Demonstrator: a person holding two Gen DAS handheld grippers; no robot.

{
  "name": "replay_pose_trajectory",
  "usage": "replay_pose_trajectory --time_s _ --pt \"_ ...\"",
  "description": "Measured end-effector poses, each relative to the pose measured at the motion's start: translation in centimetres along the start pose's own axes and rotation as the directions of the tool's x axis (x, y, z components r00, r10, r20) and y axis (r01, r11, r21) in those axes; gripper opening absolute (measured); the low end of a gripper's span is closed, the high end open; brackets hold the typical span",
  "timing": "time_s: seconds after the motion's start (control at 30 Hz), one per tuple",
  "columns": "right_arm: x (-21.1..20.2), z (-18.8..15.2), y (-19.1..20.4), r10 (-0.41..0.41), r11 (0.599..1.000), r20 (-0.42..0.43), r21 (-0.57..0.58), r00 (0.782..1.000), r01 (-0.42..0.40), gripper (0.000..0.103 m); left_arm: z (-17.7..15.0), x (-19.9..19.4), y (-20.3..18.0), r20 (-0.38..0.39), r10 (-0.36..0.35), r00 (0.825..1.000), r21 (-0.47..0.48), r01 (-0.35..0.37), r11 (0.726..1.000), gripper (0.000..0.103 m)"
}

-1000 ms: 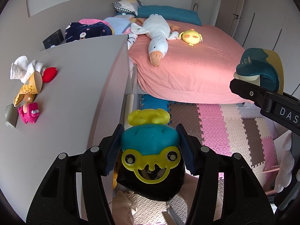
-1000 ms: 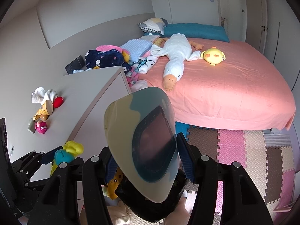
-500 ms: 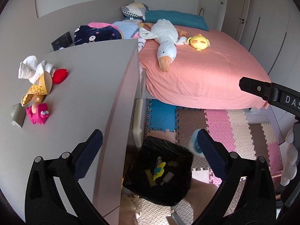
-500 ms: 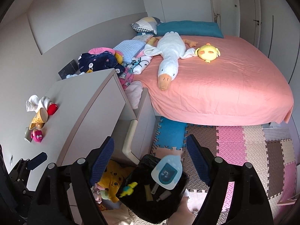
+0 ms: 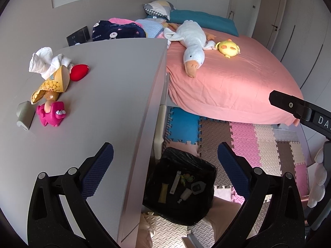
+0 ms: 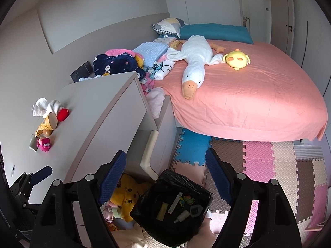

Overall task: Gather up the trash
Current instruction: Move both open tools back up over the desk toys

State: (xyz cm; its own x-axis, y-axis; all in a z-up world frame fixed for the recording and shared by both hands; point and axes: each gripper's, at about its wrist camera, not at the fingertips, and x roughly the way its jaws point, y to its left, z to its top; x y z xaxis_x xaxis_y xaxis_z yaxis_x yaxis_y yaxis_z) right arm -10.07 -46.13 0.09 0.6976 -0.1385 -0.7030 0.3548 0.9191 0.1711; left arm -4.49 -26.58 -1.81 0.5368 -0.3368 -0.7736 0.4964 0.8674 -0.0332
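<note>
Grey dresser top (image 5: 107, 95) is seen at left, with a white cloth (image 5: 46, 62), red item (image 5: 79, 72), yellow snack bag (image 5: 50, 85), pink toy (image 5: 51, 113) and a grey object (image 5: 24, 115) clustered near its far left edge; the grey object cannot be identified. Left gripper (image 5: 165, 171) is held wide apart with nothing between its jaws, over the dresser edge and the black-lined bin (image 5: 180, 188) on the floor. Small pieces of trash (image 5: 175, 180) are seen lying inside the bin; most are too small to name. Right gripper (image 6: 165, 175) is likewise spread wide and empty above the bin (image 6: 171, 208). A yellow plush (image 6: 126, 194) beside the bin is partly hidden by the right gripper's finger. Pink bed (image 6: 248, 95) with a goose plush (image 6: 194, 62) is seen further right.
</note>
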Motion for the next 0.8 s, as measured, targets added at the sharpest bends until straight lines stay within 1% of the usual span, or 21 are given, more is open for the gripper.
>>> replay_pose_trajectory --time_s 0.27,0.43,0.67,0.8 --pt "1.2 0.3 3.6 0.04 0.998 -0.012 -0.056 0.999 -0.041 0.079 -0.1 -1.0 3.3 0.015 0.054 0.998 -0.033 -0.053 0.998 0.097" --pt "2.0 0.4 6.4 0.079 0.993 -0.027 -0.084 0.996 -0.081 0.079 -0.4 -1.7 6.2 0.019 0.089 0.996 -0.077 -0.088 0.993 0.097" --pt "3.0 0.2 10.3 0.133 0.984 -0.045 -0.116 0.99 -0.137 0.079 -0.8 -2.8 10.1 0.019 0.148 0.989 -0.124 -0.144 0.982 0.097" --pt "3.6 0.1 12.7 0.16 0.973 -0.052 -0.16 0.986 -0.167 0.08 -1.0 -3.6 12.6 0.022 0.187 0.982 -0.159 -0.181 0.97 0.097"
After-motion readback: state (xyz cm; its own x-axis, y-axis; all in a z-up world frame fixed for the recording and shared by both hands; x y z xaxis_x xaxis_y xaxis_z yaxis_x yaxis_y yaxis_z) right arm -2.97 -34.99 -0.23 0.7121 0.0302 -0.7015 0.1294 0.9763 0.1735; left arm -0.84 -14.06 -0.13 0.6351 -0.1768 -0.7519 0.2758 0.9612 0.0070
